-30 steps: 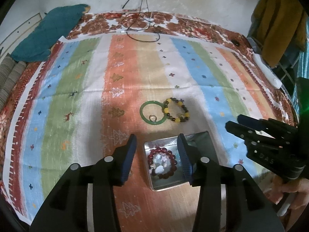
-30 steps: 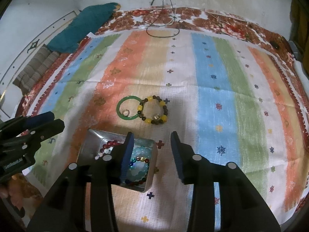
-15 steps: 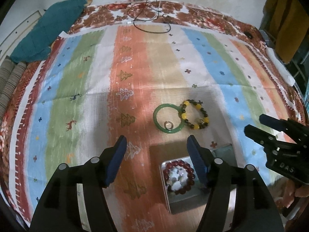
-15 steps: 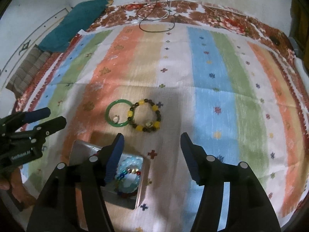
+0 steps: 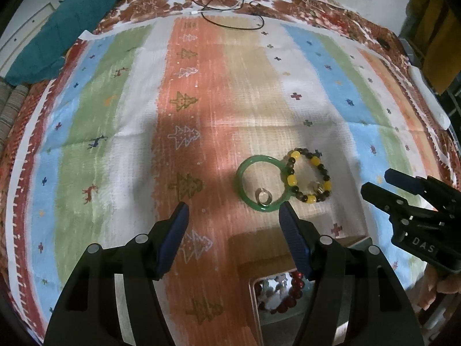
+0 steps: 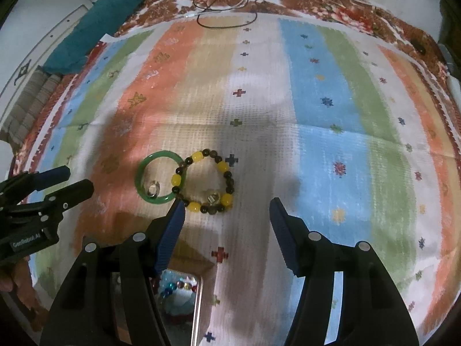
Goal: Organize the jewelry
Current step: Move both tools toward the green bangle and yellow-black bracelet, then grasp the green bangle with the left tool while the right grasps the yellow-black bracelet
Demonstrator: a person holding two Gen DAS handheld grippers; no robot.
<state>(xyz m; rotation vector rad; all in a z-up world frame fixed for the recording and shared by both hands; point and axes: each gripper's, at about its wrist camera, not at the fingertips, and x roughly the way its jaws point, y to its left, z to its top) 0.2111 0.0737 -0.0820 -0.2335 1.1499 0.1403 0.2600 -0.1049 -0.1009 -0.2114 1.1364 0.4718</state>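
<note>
Tongs, left (image 5: 232, 216) and right (image 6: 224, 212), both released above green bangle (image 5: 260, 183) beside beaded bracelet (image 6: 206, 181).

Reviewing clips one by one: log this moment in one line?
left gripper: open, empty | right gripper: open, empty | green bangle, beaded bracelet: touching, on cloth | tin: holds beads

Probably a home bedroom, striped cloth (image 5: 201, 101) over floral bedspread (image 5: 317, 14), teal pillow (image 5: 57, 34)
</note>
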